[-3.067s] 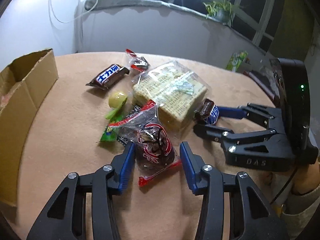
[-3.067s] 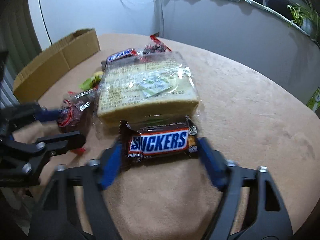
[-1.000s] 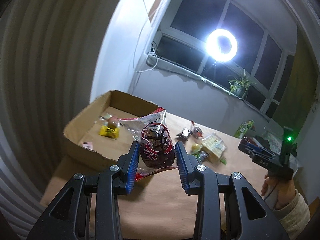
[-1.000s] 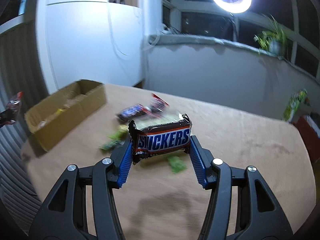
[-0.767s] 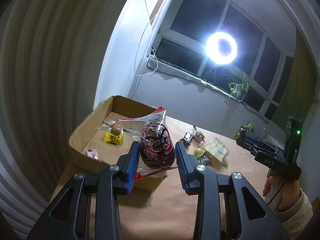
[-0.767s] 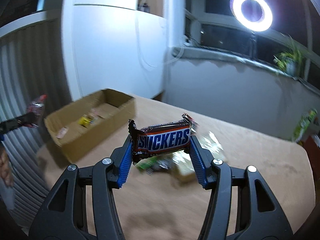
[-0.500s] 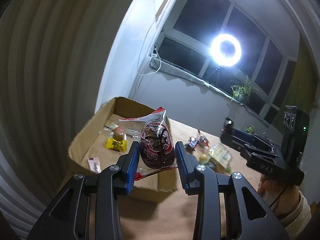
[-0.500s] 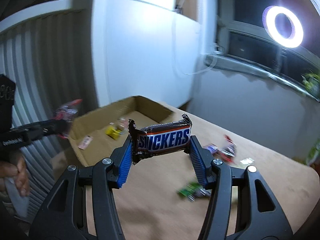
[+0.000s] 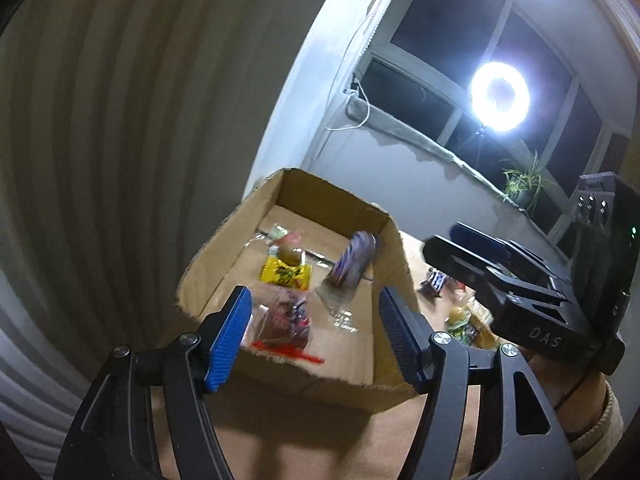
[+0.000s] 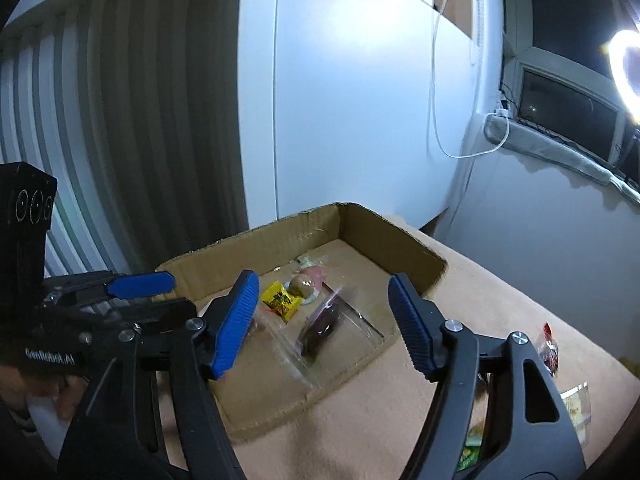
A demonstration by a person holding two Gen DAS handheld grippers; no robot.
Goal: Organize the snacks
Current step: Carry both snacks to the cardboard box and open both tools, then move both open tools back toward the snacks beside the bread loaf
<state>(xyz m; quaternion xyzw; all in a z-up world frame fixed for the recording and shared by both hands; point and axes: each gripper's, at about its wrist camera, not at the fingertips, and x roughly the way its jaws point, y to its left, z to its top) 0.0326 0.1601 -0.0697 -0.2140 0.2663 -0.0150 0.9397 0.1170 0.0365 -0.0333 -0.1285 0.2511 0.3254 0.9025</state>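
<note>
Both grippers hang open over an open cardboard box point(image 9: 396, 248) point(image 10: 404, 240). My left gripper point(image 9: 314, 334) is empty; the red-and-dark snack bag point(image 9: 284, 320) lies blurred in the box below it. My right gripper point(image 10: 320, 318) is empty; the Snickers bar point(image 9: 354, 260) point(image 10: 320, 326) is blurred in motion, falling into the box. A yellow candy packet point(image 9: 285, 274) point(image 10: 280, 300) and a round brown sweet point(image 9: 290, 254) point(image 10: 302, 284) lie in the box. The right gripper shows at the right of the left wrist view point(image 9: 480, 256); the left gripper shows at the left of the right wrist view point(image 10: 136, 292).
The box stands at the edge of a tan table point(image 10: 500, 320). Loose snacks remain on the table to the right point(image 9: 460, 316) point(image 10: 550, 348). A white wall and ribbed panel stand behind the box. A ring light point(image 9: 500, 96) shines at the window.
Both grippers moved over the box and opened. The left let go of the red snack bag and the right let go of the Snickers bar, and both dropped into the box.
</note>
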